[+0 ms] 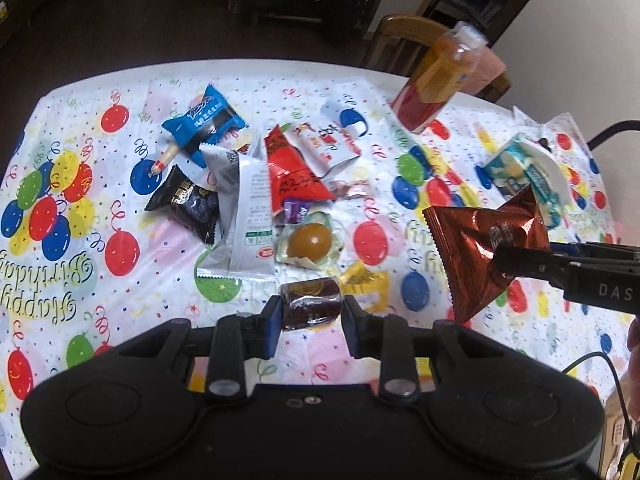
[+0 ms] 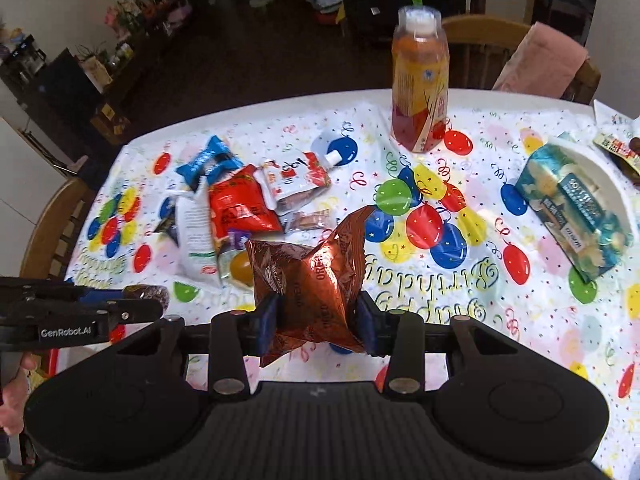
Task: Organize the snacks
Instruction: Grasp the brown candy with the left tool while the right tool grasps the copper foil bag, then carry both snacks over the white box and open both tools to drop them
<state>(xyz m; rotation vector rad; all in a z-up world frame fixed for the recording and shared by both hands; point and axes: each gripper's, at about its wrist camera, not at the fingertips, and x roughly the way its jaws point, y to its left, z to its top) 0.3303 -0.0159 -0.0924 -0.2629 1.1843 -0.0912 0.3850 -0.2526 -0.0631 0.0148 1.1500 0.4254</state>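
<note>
The left claw (image 1: 311, 316) is closed on a small dark brown wrapped snack (image 1: 310, 304), held between its blue pads above the worktop (image 1: 120, 288). The right claw (image 2: 318, 316) pinches a copper foil packet (image 2: 316, 280) lifted off the cloth. Just beyond the left claw lies the snack pile (image 1: 248, 184). Farther off, ahead of the right claw, stands an orange bottle (image 2: 420, 88), and to its right a teal packet (image 2: 576, 204).
</note>
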